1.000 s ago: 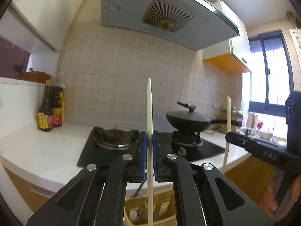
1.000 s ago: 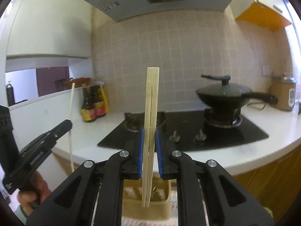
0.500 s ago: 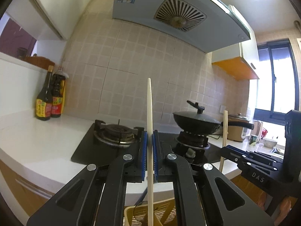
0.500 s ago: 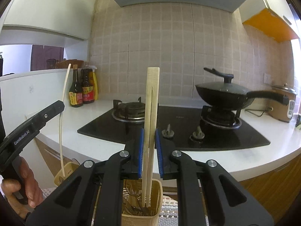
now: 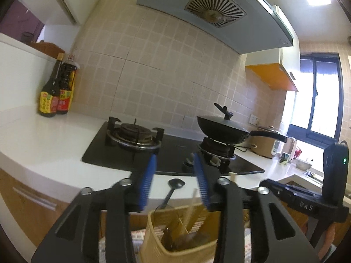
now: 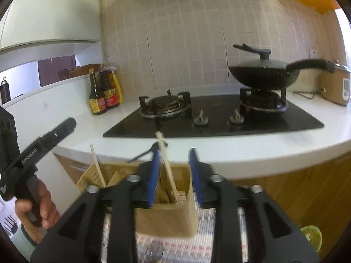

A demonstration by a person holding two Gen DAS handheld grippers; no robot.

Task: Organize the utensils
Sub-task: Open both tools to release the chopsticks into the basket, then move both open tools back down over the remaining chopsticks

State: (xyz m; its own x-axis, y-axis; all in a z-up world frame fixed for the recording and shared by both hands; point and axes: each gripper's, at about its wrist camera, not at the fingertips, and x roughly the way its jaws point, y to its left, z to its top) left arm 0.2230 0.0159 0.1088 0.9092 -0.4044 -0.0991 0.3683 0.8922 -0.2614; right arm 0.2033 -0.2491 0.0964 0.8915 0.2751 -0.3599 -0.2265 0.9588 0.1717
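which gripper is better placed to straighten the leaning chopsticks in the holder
Right. The right gripper has open jaws straddling the leaning chopsticks in the holder. The left gripper is open too, but frames the black spoon.

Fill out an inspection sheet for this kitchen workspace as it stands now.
Surface: white countertop carrying a black gas hob; the holder sits lower, on a patterned mat.
Job's things: tan utensil holder with chopsticks leaning inside and a dark spoon standing in it.
Clutter: sauce bottles, lidded wok on the right burner, rice cooker.
Grippers: left gripper open above the holder, holding nothing; right gripper open, chopsticks between its fingers, contact unclear.
Cables: a thin cord beside the rice cooker.
Surroundings: tiled wall, range hood, window.
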